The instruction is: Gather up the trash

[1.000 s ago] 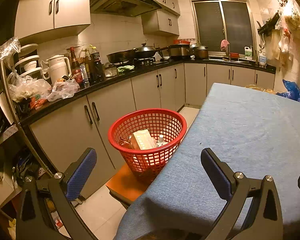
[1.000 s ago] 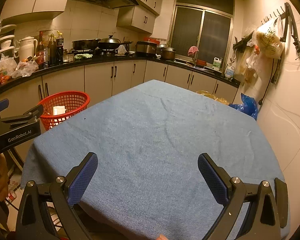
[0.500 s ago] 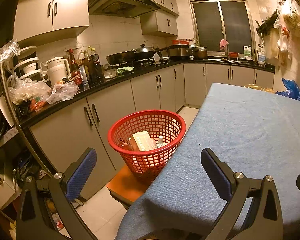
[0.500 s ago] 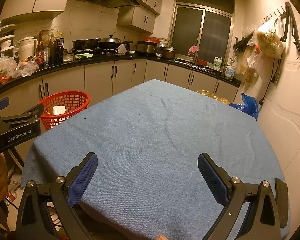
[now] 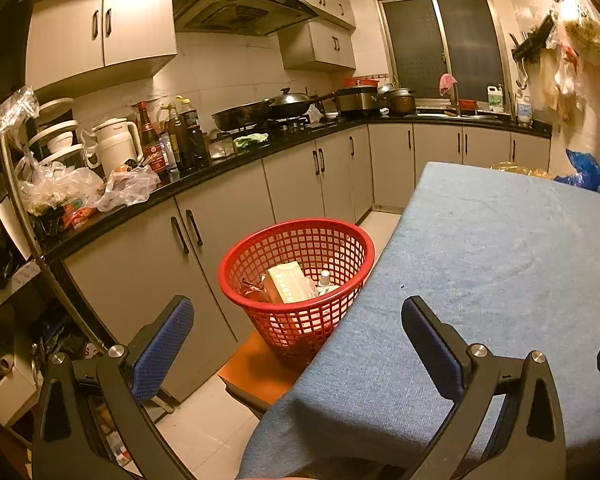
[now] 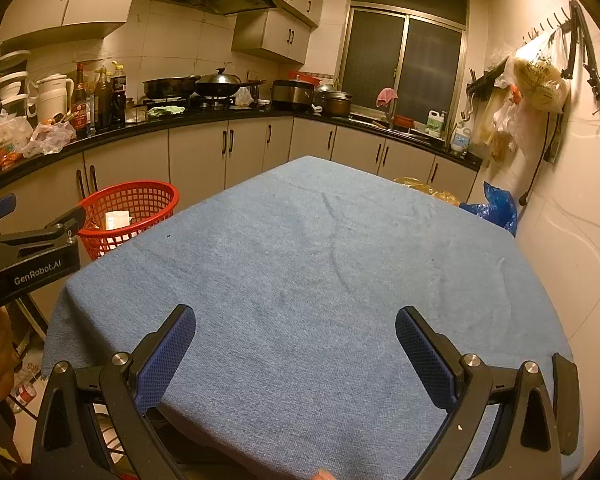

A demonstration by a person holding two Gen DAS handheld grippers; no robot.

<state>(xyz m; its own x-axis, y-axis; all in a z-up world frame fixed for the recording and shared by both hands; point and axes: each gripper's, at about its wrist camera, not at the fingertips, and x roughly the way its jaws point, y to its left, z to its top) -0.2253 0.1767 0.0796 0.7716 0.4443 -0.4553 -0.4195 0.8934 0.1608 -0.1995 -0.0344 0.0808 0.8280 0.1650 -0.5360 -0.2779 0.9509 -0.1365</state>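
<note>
Since the earlier left wrist frames, little has shifted: the view has tilted up slightly, and the red basket [image 5: 296, 280] sits in the same spot on an orange stool [image 5: 256, 368] against the table edge. Inside it lie a pale carton [image 5: 290, 288] and a small bottle [image 5: 325, 280], so the trash appears already collected. Left gripper [image 5: 296, 340]: fingers spread wide, nothing between the blue pads [image 5: 162, 348], touching nothing; it hangs over the corner of the blue tablecloth [image 5: 500, 264], near the basket.

Right wrist view: essentially unchanged across the interval. Tablecloth surface bare, no loose items visible on it; judgement: task at or near its end, unless trash lies out of view. Right gripper [image 6: 296, 352] likewise wide open, holding nothing, poised above the near edge of the cloth. The left gripper's body shows at the left border, beside the basket.
</note>
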